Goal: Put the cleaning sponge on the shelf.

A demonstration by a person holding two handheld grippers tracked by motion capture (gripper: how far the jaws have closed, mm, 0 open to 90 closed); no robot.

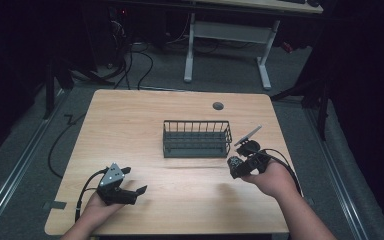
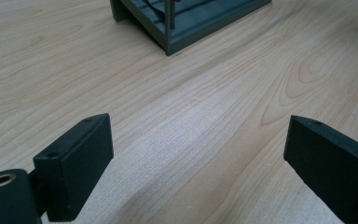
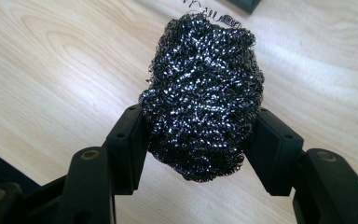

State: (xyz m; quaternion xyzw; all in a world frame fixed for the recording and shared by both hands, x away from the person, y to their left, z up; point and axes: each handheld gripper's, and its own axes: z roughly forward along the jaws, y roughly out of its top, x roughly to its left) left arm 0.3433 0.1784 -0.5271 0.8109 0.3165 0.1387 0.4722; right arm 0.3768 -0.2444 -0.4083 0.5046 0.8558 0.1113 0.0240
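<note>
right gripper (image 3: pixel 200 135) has its jaws pinching a steel-wool scourer (image 3: pixel 204 93) from both sides, pads biting into the lower half so the springy ball can't slip; most of it bulges out above the pads, clear of the table (image 3: pixel 51 70); in the high view the same gripper (image 1: pixel 241 162) sits just right of the wire rack (image 1: pixel 196 138), so my guess is the scourer is headed into it; rack is dead centre on the table, open top, easy drop from above; a thin grey stick-like thing (image 1: pixel 248 135) lies near the rack's right end, can't tell what it is; left gripper (image 2: pixel 198 154) has jaws spread wide with nothing between them, low over bare wood; parked near the front-left edge (image 1: pixel 125 187), probably to stay out of the way; rack corner (image 2: pixel 177 28) shows ahead of it.
</note>
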